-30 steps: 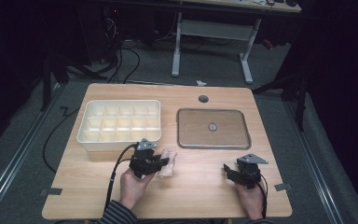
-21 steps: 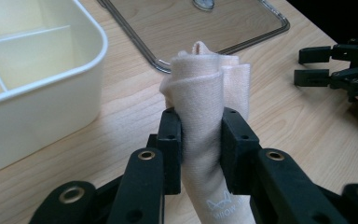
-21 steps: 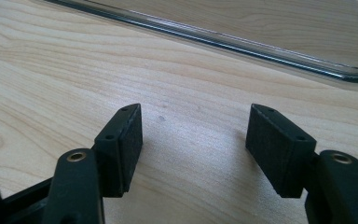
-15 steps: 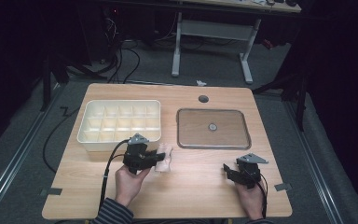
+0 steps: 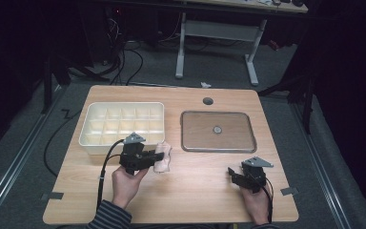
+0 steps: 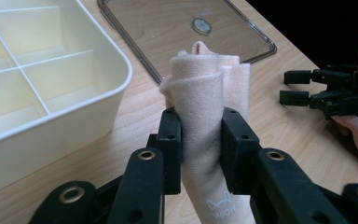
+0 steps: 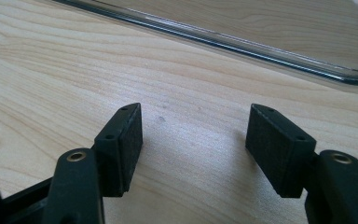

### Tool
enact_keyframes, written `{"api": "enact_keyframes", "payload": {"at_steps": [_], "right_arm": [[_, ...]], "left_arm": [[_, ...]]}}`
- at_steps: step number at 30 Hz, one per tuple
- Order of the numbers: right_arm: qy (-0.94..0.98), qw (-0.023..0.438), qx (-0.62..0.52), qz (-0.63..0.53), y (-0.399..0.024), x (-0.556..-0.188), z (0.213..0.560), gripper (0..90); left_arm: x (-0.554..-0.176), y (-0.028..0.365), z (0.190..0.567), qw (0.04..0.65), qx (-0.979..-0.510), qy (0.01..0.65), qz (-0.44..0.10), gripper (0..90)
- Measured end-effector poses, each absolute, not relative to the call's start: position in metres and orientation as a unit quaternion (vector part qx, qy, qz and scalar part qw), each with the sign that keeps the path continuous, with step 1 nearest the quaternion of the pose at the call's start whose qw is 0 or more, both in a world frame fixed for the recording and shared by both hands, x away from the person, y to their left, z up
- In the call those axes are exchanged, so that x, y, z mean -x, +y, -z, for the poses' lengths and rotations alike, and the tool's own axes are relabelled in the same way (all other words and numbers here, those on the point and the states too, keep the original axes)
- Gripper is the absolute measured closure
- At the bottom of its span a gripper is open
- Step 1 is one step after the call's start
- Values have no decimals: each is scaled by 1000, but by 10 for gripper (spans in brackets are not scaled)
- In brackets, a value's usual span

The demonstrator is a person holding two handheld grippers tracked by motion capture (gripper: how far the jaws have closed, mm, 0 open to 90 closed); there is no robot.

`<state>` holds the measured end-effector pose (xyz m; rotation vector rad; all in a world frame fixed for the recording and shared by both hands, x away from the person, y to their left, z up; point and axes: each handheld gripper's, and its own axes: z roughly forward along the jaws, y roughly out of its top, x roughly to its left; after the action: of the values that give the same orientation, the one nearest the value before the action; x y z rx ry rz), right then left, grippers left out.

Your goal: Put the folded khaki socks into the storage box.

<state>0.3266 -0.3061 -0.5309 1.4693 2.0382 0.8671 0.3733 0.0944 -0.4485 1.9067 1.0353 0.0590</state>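
One folded beige cloth (image 6: 205, 93) is sitting pinched between the left gripper (image 6: 201, 140)'s fingers (image 6: 170, 140), its free end rising beyond them, just beside the white compartment box (image 6: 51, 93). Faint printing near the fingers is appearing in the left gripper view (too small in the high view). Beyond it the clear lid (image 5: 218, 131) is lying flat on the table (image 5: 195, 191). Well apart, the right gripper (image 7: 193, 140) is resting low over bare wood, fingers spread and gripping nothing.
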Motion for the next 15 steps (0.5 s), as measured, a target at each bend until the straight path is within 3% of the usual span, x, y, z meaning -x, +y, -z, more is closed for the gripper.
{"api": "enact_keyframes", "payload": {"at_steps": [15], "right_arm": [[744,238,-537,-318,-306,-327,531,362]], "left_arm": [[-376,112,444,469,-773,425,-30,722]]}}
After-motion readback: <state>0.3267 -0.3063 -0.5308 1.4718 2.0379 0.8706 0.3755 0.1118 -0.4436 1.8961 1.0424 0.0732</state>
